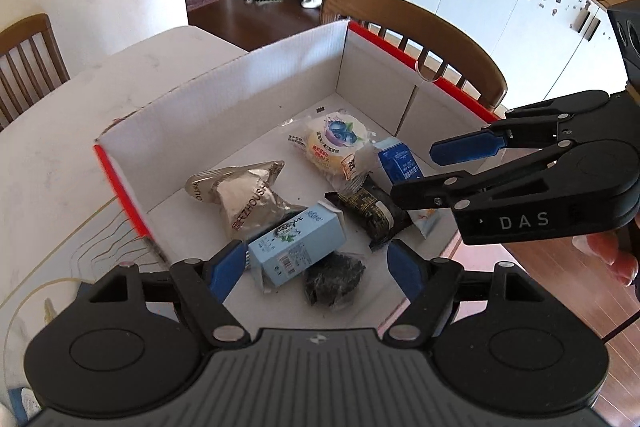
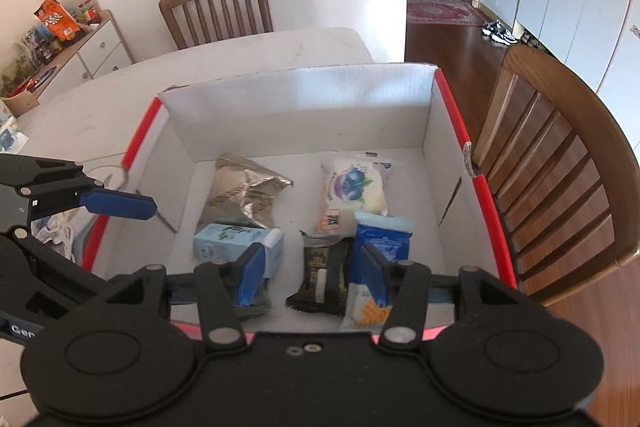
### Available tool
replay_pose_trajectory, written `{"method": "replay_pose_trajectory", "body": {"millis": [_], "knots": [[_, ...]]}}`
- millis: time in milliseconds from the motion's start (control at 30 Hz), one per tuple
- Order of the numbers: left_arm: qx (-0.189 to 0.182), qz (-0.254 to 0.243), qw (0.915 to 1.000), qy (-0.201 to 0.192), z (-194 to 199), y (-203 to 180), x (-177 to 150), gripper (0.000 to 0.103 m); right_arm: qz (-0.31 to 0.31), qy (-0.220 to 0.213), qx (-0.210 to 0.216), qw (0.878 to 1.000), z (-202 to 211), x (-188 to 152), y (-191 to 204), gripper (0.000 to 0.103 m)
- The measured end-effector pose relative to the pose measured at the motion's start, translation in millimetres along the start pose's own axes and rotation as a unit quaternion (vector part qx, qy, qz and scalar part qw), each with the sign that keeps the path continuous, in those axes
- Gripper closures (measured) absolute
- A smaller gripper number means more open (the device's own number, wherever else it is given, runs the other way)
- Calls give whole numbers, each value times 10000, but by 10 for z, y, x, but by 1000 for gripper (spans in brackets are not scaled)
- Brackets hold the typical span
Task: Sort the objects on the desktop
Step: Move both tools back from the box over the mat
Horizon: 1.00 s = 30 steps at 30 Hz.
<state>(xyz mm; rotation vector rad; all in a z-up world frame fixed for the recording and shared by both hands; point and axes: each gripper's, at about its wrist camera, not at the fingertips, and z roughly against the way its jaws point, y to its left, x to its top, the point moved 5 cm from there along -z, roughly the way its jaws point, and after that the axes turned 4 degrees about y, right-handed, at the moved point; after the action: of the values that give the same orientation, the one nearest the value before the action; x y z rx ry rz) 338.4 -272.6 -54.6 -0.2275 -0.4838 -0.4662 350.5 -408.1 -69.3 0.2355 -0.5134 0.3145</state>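
The white cardboard box [image 2: 304, 107] with red-trimmed rim stands on the pale desk [image 2: 248, 55], its right wall along the desk's right edge beside a wooden chair [image 2: 560, 163]; inside on its floor lie a crumpled silver foil pouch [image 2: 244, 195] toward the left wall; a round blueberry-print pastry pack [image 2: 354, 189] toward the far right corner; a light blue carton [image 2: 232, 241] on its side near the front wall; a black-and-gold wrapped bar [image 2: 324, 267] just beside a dark blue packet [image 2: 382, 233]; a small dark clear-wrapped lump [image 1: 334, 279] at the front; the left gripper [image 1: 318, 267] hangs above the carton, jaws parted, nothing clasped; the right gripper [image 2: 312, 271] hangs over the bar, jaws likewise apart and empty.
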Motion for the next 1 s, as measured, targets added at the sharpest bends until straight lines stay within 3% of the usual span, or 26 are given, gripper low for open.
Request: {"method": "replay_pose_trajectory", "body": {"millis": [67, 133, 467, 600, 1000], "knots": [[-20, 22, 10000, -66, 65, 10, -40, 26, 26, -43, 3, 10000, 56, -7, 49, 49], [-38, 62, 9999, -137, 134, 24, -82, 26, 24, -101, 16, 9999, 104, -12, 93, 41], [-34, 262, 9981, -548, 510, 173, -357, 23, 109, -224, 38, 9997, 280, -63, 407, 37], [-38, 341, 9971, -679, 648, 255, -496, 23, 156, -276, -10, 9995, 335, -90, 554, 30], [-48, 479, 9942, -957, 948, 514, -955, 4, 255, -456, 23, 9986, 465, -221, 1092, 16]]}}
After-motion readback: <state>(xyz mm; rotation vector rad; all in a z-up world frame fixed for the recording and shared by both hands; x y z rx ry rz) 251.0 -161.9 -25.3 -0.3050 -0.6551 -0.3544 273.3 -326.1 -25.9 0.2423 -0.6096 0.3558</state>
